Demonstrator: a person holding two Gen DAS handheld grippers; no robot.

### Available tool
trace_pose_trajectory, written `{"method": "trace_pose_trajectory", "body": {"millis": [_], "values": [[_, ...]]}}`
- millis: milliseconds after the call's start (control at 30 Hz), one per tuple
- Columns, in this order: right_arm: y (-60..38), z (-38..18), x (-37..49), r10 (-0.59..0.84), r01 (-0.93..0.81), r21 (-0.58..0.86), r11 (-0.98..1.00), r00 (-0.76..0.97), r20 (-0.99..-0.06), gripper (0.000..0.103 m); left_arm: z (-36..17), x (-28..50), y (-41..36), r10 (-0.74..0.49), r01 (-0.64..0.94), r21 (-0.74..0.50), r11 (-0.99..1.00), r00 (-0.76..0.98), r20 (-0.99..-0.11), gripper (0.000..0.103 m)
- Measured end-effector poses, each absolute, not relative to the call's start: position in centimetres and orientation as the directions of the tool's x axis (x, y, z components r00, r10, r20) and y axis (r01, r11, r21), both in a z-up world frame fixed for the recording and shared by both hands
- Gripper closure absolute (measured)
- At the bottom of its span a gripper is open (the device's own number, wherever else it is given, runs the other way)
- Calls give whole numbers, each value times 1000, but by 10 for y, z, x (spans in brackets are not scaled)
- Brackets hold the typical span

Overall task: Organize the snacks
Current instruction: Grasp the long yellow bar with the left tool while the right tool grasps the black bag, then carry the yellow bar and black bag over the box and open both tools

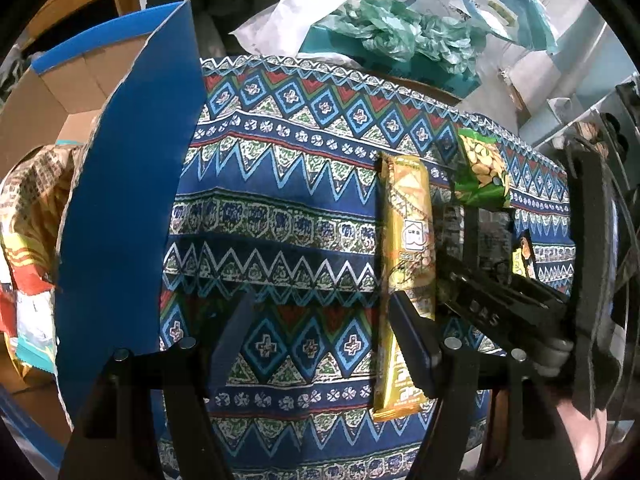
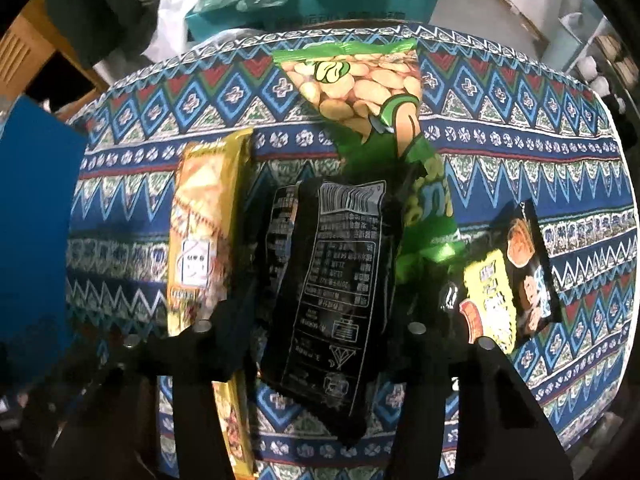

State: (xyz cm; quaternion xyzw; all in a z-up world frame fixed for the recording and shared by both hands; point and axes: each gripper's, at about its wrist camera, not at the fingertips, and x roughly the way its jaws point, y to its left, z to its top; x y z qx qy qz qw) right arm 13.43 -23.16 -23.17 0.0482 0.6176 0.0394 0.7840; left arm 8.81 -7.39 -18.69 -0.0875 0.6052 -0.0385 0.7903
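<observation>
left wrist view: left gripper (image 1: 320,344) hovers low over the worktop (image 1: 280,216) with its blue patterned cloth, jaws spread, nothing between them
box: blue-edged cardboard box (image 1: 120,216) at left of worktop, flap up, crumpled snack bags (image 1: 28,240) already inside
yellow bar: long yellow foil snack bar (image 1: 406,264) lies flat on the cloth, just beside the left gripper's right finger, apart from it as far as I can tell
other gripper: right gripper (image 1: 496,312) at far right, low over the snacks
right wrist view: right gripper (image 2: 320,344) with a black foil snack packet (image 2: 336,288), printed back up, sitting between its jaws; real pinch or just straddling, cannot tell
neighbours: green bean-print snack bag (image 2: 368,92) behind and partly under the black packet; yellow-and-black small snack packet (image 2: 508,280) to the right, apart
step: likely picking the black packet for the box
next: confirm the grip, lift clear of the green bag, carry left over the yellow bar, release above the box opening past the raised flap
</observation>
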Motion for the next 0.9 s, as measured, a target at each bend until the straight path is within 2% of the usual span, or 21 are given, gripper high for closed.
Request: {"method": "trace_pose_trajectory", "body": {"millis": [133,300,567,700,800,900], "values": [[-239,-230,121,145,-5,148,989,223,-964,67,-189,87,-73,-170,-57,-190,980,255,-952,31],[-252,-230,99,184,7,189,982,203,-962,68,-189,87,-81,-160,-43,-176,983,257,-953,26],[-277,-231,80,247,19,257,966,216,-945,68,-202,93,-103,-157,-23,-166,986,209,-965,26],[-285,-228,75,269,17,280,960,238,-933,75,-208,99,-112,-175,-40,-186,982,191,-966,26],[-287,-226,71,274,1,283,959,247,-929,76,-213,105,-119,-174,-49,-186,981,187,-967,21],[-286,-226,71,283,0,293,956,254,-925,77,-220,110,-125,-171,-60,-184,981,168,-971,21]]}}
